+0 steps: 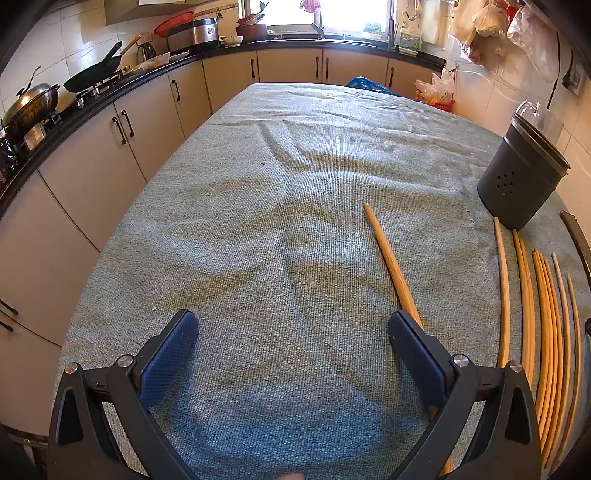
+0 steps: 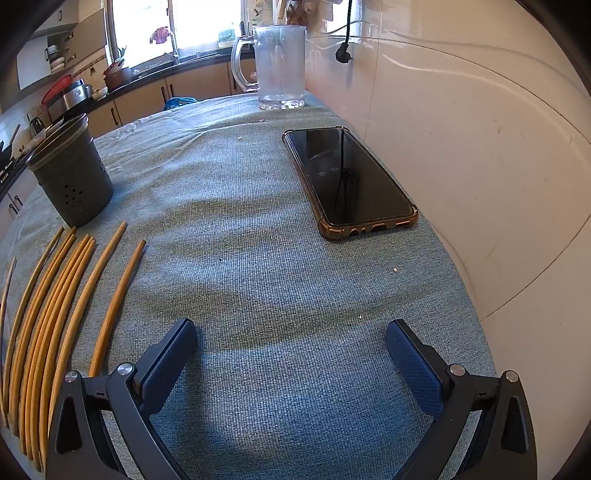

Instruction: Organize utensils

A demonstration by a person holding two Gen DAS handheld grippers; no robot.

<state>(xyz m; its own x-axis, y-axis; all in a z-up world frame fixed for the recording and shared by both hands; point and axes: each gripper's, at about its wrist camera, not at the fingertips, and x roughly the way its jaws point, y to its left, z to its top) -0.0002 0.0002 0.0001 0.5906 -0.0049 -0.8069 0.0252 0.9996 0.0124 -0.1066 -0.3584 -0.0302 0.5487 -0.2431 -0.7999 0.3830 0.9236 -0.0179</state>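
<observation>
Daylight pours through the blown-out window (image 1: 325, 14) beyond my table's grey cloth (image 1: 258, 221), leaving soft shadows nearest me, glare on the tiled wall (image 2: 461, 147), sharp focus throughout, and heavy fisheye bending with dark corners.

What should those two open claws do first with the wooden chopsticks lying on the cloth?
Probably shift the left claw slightly right and close on the lone wooden chopstick. It lies apart from the other chopsticks, partly under one finger, and the dark perforated holder stands upright nearby. Both claws are empty.
</observation>
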